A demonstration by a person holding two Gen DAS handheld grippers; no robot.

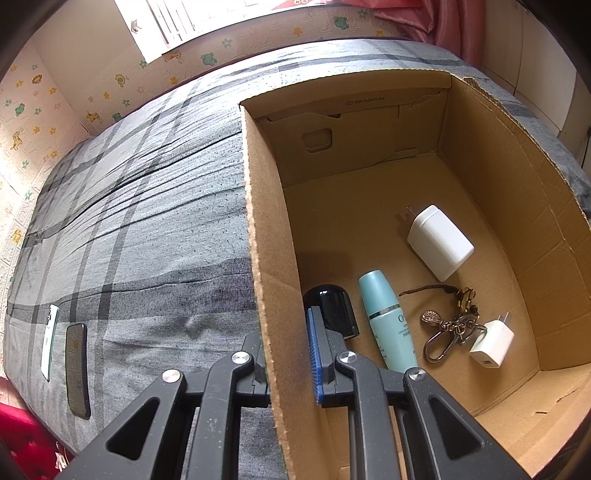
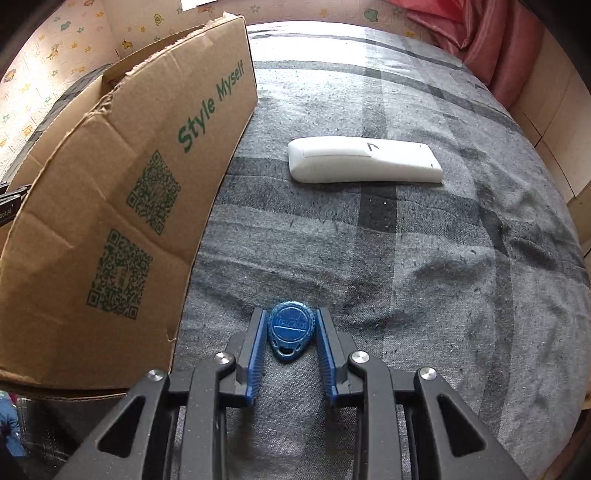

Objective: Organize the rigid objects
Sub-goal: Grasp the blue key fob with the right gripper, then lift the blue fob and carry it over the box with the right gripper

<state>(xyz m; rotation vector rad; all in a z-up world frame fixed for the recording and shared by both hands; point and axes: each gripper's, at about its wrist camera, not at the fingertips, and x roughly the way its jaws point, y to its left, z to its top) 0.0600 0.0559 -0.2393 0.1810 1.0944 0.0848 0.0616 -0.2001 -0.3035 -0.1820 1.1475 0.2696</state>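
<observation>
Blue key fob (image 2: 291,330), grey plaid bedspread (image 2: 424,258).

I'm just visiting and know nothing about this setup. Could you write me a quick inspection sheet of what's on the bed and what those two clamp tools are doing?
Surface: bed with grey plaid cover, wrinkled.
Job's things: cardboard box holding a large white charger, small white charger, teal bottle, black cap and keychain; blue key fob and white remote lie on the cover.
Clutter: two phones near the bed's edge.
Grippers: left gripper shut on the box wall; right gripper closed around the fob, pads at its sides.
Cables: nothing seen.
Surroundings: cartoon-animal wallpaper, bright window, pink curtain.
</observation>
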